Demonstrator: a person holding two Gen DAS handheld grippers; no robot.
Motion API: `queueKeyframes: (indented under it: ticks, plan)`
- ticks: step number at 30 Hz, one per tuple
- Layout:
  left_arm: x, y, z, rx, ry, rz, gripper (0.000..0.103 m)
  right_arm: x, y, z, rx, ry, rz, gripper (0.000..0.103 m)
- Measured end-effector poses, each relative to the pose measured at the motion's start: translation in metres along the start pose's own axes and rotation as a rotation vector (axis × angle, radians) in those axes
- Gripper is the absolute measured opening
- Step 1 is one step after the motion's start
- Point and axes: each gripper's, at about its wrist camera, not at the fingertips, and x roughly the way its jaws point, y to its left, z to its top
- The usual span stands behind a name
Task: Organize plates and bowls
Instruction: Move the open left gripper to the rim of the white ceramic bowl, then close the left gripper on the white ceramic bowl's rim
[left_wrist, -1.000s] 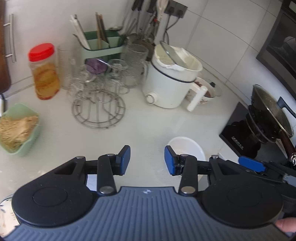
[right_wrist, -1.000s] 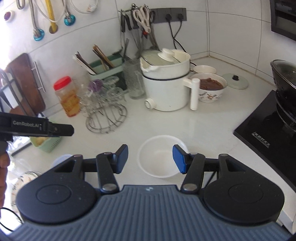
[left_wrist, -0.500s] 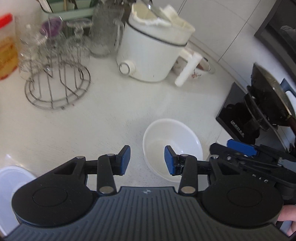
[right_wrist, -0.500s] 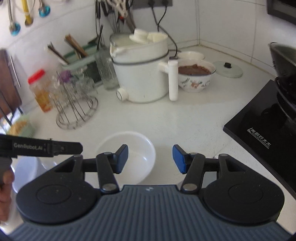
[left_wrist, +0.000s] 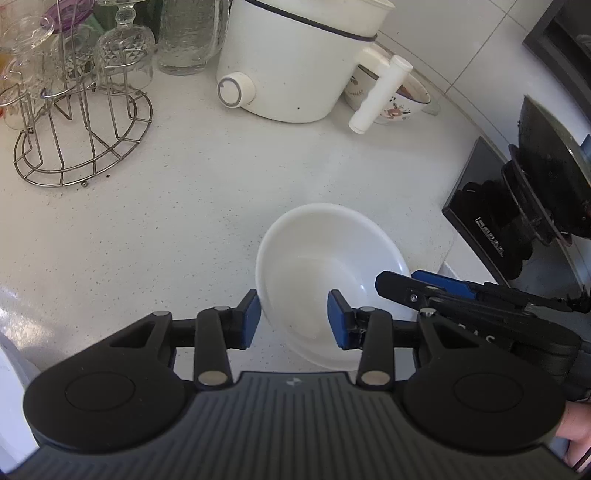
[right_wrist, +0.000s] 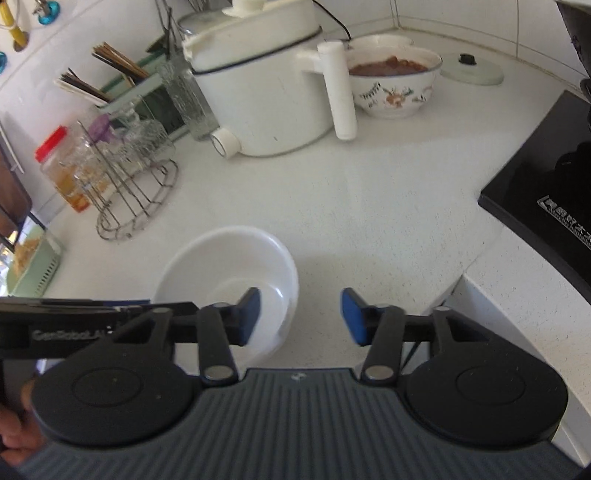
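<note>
The left tongs (left_wrist: 293, 317) are apart, with the near left rim of the white bowl (left_wrist: 325, 258) between them. The right tongs (right_wrist: 300, 315) have just been closing over its right rim, not pinching yet. The bowl sits on the white surface (left_wrist: 184, 206).

White bowl (left_wrist: 328, 266) sits upright & empty on pale speckled countertop (left_wrist: 184, 206), near its front edge. Plain, glossy, round, w/ deep sloping walls. It stands well apart from the crowded back of the counter.
</note>
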Motion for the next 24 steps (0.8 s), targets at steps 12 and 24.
queueKeyframes:
  ticks: [12,24]
  plan:
    - [0.000,0.003,0.001,-0.094,0.014,0.013,0.020,0.008,0.000,0.002,0.020,0.017,0.013,0.028]
    - [-0.019,-0.005,0.015,-0.091,0.036,0.004,0.021,-0.009,-0.001,0.006,0.096,-0.016,0.049,0.028]
